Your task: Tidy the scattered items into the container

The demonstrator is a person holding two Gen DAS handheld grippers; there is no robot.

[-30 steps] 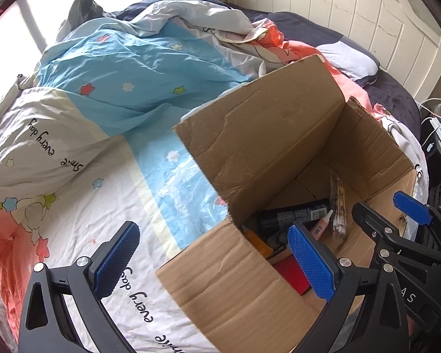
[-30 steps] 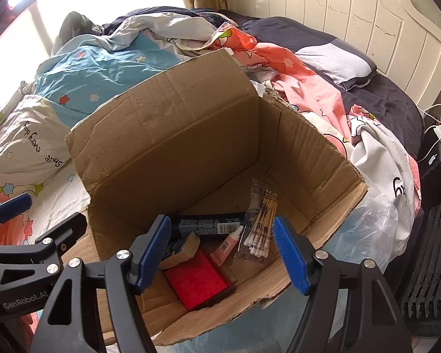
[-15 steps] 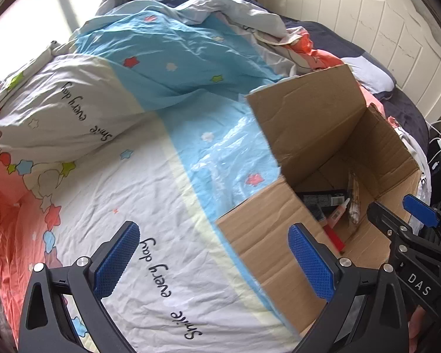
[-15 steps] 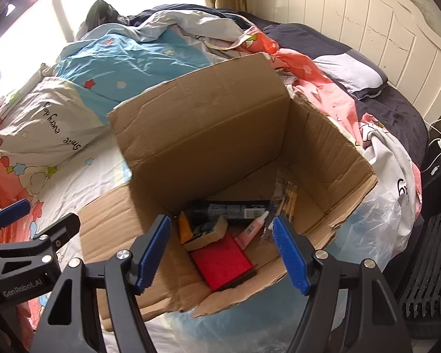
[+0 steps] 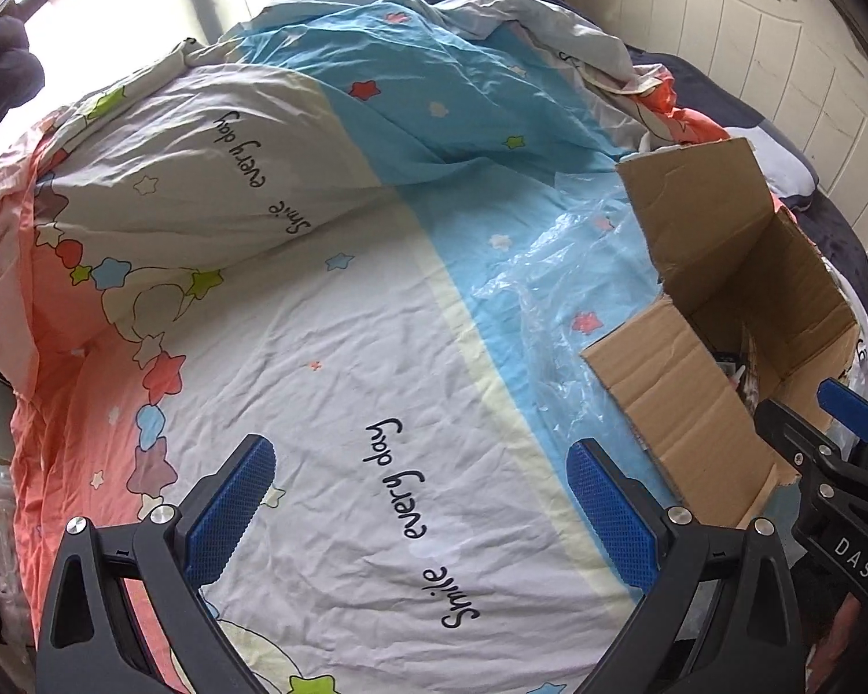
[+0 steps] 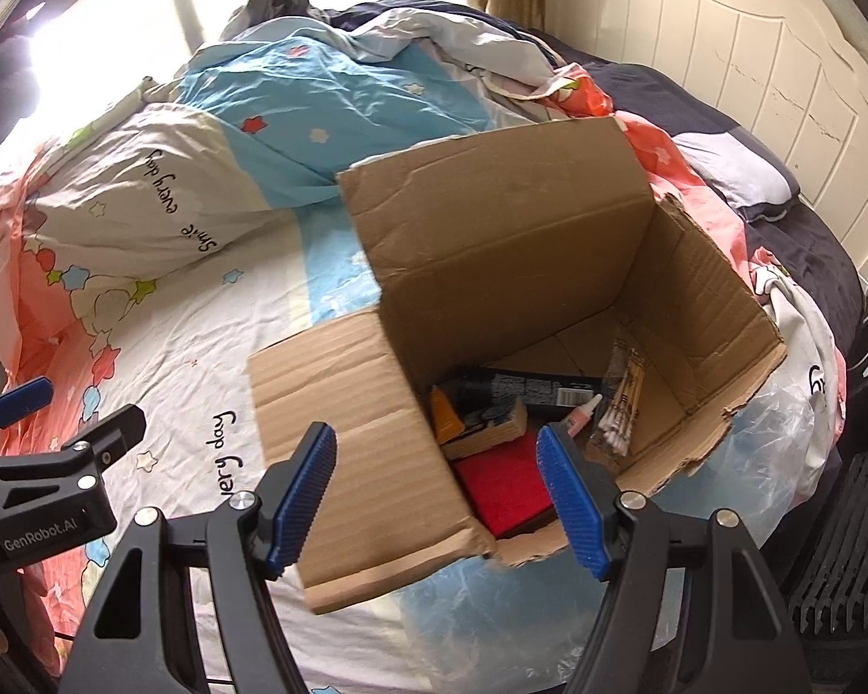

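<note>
An open cardboard box [image 6: 521, 266] stands on the bed, its flaps up. Inside lie a red flat item [image 6: 506, 491], a tan block [image 6: 489, 434], an orange tube [image 6: 445, 413], a long black pack [image 6: 532, 387], a small pink-tipped tube [image 6: 581, 416] and a bag of cotton swabs [image 6: 622, 405]. My right gripper [image 6: 437, 497] hovers open above the box's near flap, nothing between its blue pads. My left gripper [image 5: 419, 512] is open over bare quilt left of the box [image 5: 717, 266], holding nothing. Each gripper shows at the edge of the other's view.
A patterned quilt [image 5: 295, 312] with stars and lettering covers the bed, bunched high at the back. Clear plastic film [image 5: 550, 289] lies under and beside the box. A white headboard [image 6: 752, 58] and grey pillow [image 6: 735, 173] are at right; a dark slatted basket [image 6: 850, 549] stands off the bed.
Both grippers have shifted left across the bed. The box has slid toward the right in both views; the left view now shows mostly quilt. Both stay open and empty.
</note>
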